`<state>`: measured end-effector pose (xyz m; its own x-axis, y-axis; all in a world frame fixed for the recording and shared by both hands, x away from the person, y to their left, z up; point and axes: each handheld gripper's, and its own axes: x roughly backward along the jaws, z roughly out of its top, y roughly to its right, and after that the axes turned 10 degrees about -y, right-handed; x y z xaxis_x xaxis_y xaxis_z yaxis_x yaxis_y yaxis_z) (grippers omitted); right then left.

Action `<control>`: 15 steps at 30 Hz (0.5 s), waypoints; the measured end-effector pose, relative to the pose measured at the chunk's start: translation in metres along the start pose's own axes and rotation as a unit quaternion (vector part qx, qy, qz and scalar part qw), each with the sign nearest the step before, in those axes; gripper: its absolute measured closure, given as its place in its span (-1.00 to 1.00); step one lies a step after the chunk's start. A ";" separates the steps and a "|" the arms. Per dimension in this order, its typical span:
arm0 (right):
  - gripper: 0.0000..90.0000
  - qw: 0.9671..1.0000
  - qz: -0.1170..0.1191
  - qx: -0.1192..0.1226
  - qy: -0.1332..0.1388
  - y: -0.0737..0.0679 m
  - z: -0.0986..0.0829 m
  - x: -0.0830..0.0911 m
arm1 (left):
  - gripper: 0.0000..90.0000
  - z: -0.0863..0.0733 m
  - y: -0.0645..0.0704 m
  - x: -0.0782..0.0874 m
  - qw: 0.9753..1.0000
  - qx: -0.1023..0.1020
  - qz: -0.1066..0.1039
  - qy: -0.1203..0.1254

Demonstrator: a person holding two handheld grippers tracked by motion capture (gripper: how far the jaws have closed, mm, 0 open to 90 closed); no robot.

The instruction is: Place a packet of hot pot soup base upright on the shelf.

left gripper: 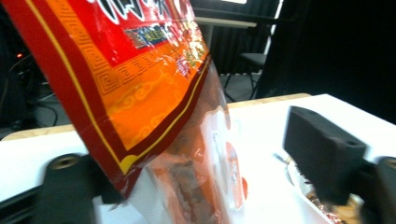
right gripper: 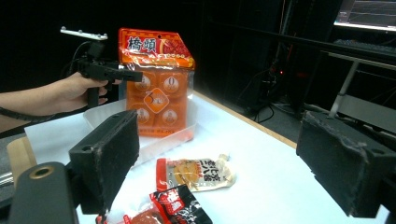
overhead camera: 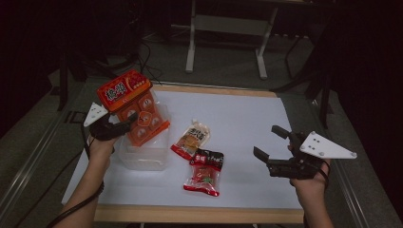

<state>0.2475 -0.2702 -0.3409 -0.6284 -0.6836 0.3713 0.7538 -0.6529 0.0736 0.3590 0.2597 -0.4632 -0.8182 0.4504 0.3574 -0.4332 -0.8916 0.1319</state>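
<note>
Gripping a large orange snack bag [overhead camera: 132, 105] by its side, the left gripper [overhead camera: 124, 124] is holding the package upright, its lower end standing inside a clear plastic tray [overhead camera: 142, 156] near the left edge of a white table [overhead camera: 247, 123]. In the high view the bag is leaning slightly, its red-and-orange header card turned upward and toward the camera. The right gripper view is showing the same bag [right gripper: 158, 84] upright, its lower edge resting in the tray [right gripper: 154, 140], with the left gripper [right gripper: 126, 74] clamped on the edge of the bag just beneath the header, the person's hand [right gripper: 77, 91] behind it. In the left gripper view the bag [left gripper: 140, 84] is passing between the black jaws, its clear lower half and orange inner packs showing close up.

The right gripper [overhead camera: 271, 142] is hovering over the right part of the table, well apart from the bag, its jaws spread wide and holding nothing. Its own view is looking between the two parted black pads [right gripper: 107, 154] toward the tray.

Two smaller packets are lying flat on the table between the two grippers: a pale snack pouch [overhead camera: 191, 137] just beside the tray, and a black-and-red packet [overhead camera: 205, 173] touching its near end.
</note>
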 end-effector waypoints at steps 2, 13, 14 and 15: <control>-0.71 1.000 0.000 0.001 0.000 0.000 0.000 0.000 | -0.69 0.001 0.000 0.000 1.000 0.002 0.000 -0.002; -0.70 1.000 0.003 -0.005 0.003 0.000 -0.002 0.001 | -0.95 0.003 -0.003 0.015 1.000 0.020 0.010 0.002; -0.70 1.000 0.004 -0.006 0.003 0.000 -0.002 0.000 | -0.97 0.003 -0.003 0.018 1.000 0.022 0.014 0.003; -0.68 1.000 0.007 -0.006 0.003 0.000 -0.003 -0.001 | -0.97 0.002 -0.003 0.020 1.000 0.023 0.015 0.002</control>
<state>0.2475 -0.2709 -0.3435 -0.6185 -0.6951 0.3664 0.7604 -0.6470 0.0562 0.3449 0.2717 -0.4543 -0.8315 0.4242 0.3588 -0.3917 -0.9055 0.1629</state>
